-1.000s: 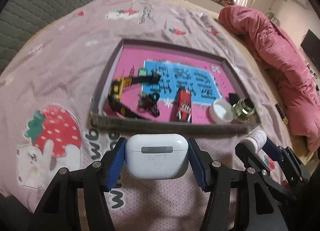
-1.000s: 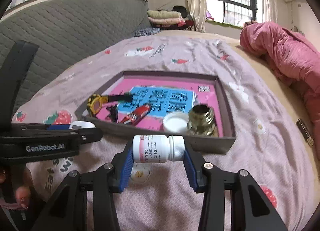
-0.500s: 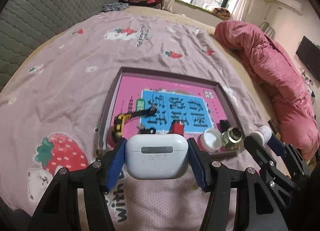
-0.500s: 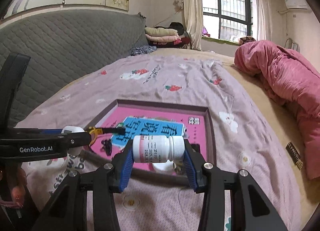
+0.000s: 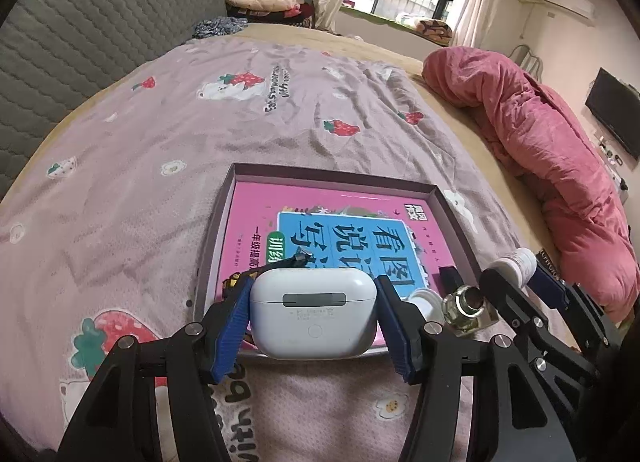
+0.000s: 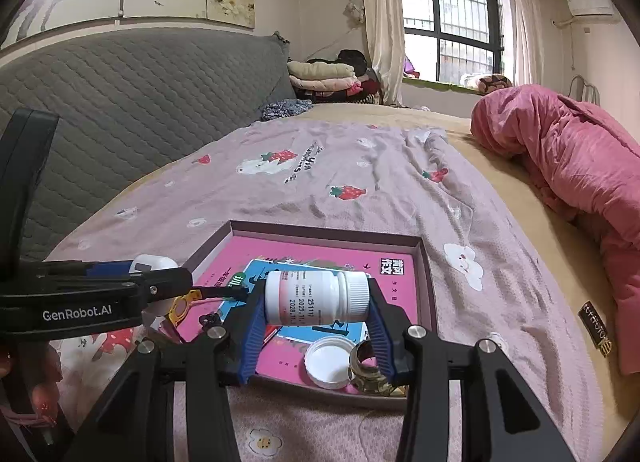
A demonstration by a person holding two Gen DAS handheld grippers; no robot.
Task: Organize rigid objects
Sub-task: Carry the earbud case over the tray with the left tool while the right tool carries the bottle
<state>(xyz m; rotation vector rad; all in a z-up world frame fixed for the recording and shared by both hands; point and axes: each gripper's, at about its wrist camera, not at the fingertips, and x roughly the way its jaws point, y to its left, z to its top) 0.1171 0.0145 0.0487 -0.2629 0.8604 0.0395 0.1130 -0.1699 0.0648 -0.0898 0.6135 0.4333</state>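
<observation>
We see the tray (image 5: 436, 192) lying open-topped on the bedspread (image 5: 160, 142), its low rim the only barrier around it. Its far half, over the pink book (image 5: 320, 206), is bare, so a gripper could come down there freely. The near edge is crowded: a white lid (image 6: 328, 360) and a brass fitting (image 6: 366, 366) sit touching at the near right corner, and a yellow-and-black tool (image 6: 184, 304) lies at the near left. Left of the tray the bedspread is wide and clear up to the grey headboard (image 5: 80, 22). To the right, a heaped pink quilt (image 5: 540, 150) blocks the bed's edge.
</observation>
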